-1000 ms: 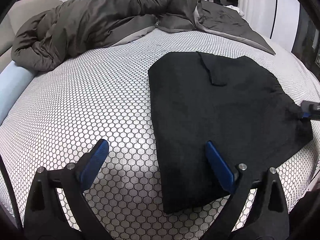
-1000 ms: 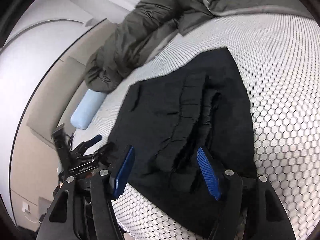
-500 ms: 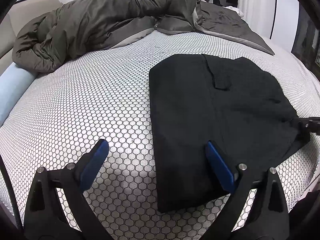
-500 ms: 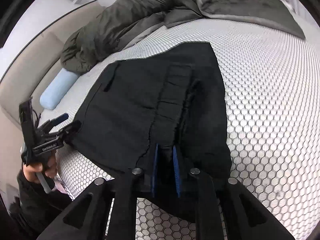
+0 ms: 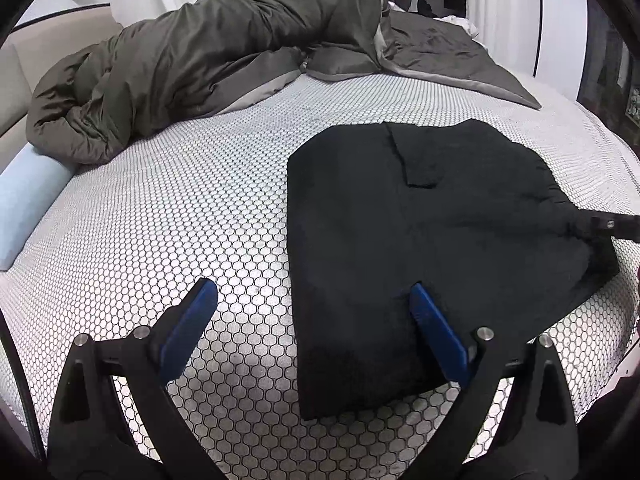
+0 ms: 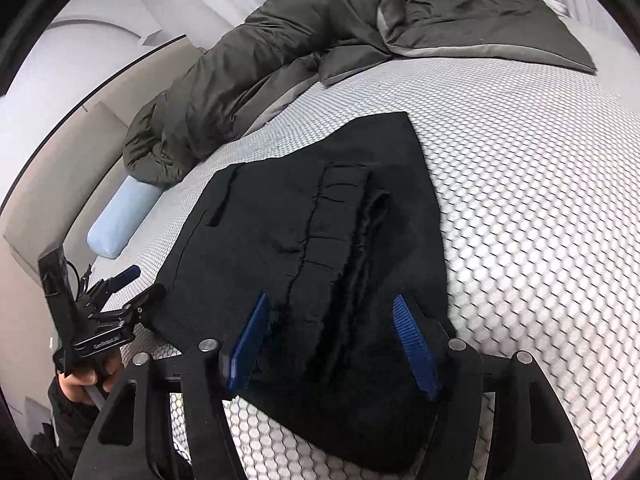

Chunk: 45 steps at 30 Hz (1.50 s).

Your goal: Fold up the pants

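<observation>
The black pants [image 5: 420, 240] lie folded flat on the honeycomb-patterned bed sheet [image 5: 180, 220]; they also show in the right wrist view [image 6: 320, 248], with the gathered waistband running toward the camera. My left gripper [image 5: 312, 316] is open and empty, straddling the near left edge of the pants. My right gripper [image 6: 332, 332] is open, its blue pads on either side of the waistband ridge at the near edge. The right gripper's tip shows at the pants' right edge in the left wrist view [image 5: 600, 226]. The left gripper shows in the right wrist view [image 6: 120, 292].
A dark grey-green duvet [image 5: 200, 60] is bunched along the far side of the bed. A light blue bolster pillow [image 5: 28, 208] lies at the left edge. The bed's front edge is close below both grippers.
My right gripper closed on the waistband half a second ago and has now opened again. The pants have shifted slightly. My left gripper stayed open and nearly still.
</observation>
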### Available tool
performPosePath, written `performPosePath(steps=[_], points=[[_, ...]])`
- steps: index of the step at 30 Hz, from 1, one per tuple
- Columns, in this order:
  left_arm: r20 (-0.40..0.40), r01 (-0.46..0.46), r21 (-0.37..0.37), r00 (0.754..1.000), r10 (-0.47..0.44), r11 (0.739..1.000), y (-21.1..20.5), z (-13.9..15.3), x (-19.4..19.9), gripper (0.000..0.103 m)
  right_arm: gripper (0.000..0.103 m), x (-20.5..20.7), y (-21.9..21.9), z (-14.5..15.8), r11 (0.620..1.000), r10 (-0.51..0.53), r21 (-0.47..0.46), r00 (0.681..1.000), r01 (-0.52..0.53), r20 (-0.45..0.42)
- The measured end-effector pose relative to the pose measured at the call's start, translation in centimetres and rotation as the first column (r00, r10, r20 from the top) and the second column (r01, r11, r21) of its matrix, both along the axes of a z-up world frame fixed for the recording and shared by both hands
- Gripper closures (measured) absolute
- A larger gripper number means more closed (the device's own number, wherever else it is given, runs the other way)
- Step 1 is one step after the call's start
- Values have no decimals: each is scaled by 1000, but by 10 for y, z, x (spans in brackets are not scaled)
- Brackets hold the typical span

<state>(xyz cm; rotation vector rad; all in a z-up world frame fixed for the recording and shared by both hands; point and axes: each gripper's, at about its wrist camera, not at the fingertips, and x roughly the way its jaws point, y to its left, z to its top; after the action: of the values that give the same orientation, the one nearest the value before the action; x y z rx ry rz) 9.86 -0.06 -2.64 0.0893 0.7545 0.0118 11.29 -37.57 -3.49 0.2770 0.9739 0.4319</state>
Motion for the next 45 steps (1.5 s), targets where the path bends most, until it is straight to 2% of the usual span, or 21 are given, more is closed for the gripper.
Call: performPosePath(steps=[1,2,5,8,10,11,13,17,18,20,25,30,33,36,37,38,41,42,45], points=[[6,5,0,1000,-5,1000,-1,1,-1,7,48,2,4,-2,1000,1,-24,1000,-1,6],[9,9,-1,1000,-9,1000,-1,2,-2,7,66,5,10,-4,999,1,-44,1000,-1,13],[32,21,-17,999,-20,1000,-2,8,-8,7,85,-1,25,4,996,49,-79,997,-45,55],[47,44,-44,998,-42,998,-5,14,-14,7,87,-14,23,19,994,71,-84,995,-65,70],[48,66,-52,997,-63,997,-9,15,-17,6,87,-12,18,9,987,53,-151,998,-47,34],[48,77,-51,996,-74,996,-12,15,-17,6,85,-9,15,2,985,52,-165,999,-51,0],[41,87,-44,996,-85,995,-17,12,-17,6,83,-3,8,-8,992,44,-113,998,-48,-38],[37,111,-50,993,-110,993,-31,9,-18,6,56,-8,3,9,998,22,-64,999,-20,24],[37,122,-51,992,-120,991,-34,8,-19,5,53,-9,3,12,999,26,-41,999,-24,36],[39,157,-44,987,-155,987,-44,7,-23,3,52,-9,7,12,999,46,-20,998,-45,38],[19,225,-7,974,-225,974,-66,-2,-26,1,41,-1,19,-9,997,28,-71,999,-30,-19],[-38,201,-17,979,-202,979,-77,-20,-14,1,33,0,34,-15,993,26,-114,999,-24,18],[-27,185,9,982,-185,983,-82,-26,-12,1,24,-1,41,-16,993,28,-117,999,-24,33],[-28,185,22,982,-184,982,-84,-27,-12,1,23,1,49,-19,991,37,-132,998,-31,46],[-29,186,16,982,-185,982,-84,-27,-12,1,27,0,49,-19,991,43,-130,998,-36,50],[-30,184,13,983,-183,983,-83,-26,-11,1,46,-1,48,-17,990,53,-134,997,-45,59],[-34,183,-2,983,-183,983,-81,-24,-11,1,74,-4,51,-14,982,53,-183,994,-34,97],[-32,184,-4,982,-184,983,-78,-24,-10,1,79,-7,50,-8,981,59,-190,991,-35,119],[-17,196,-51,980,-198,979,-72,-17,-14,1,80,-16,44,9,984,81,-168,987,-58,136]])
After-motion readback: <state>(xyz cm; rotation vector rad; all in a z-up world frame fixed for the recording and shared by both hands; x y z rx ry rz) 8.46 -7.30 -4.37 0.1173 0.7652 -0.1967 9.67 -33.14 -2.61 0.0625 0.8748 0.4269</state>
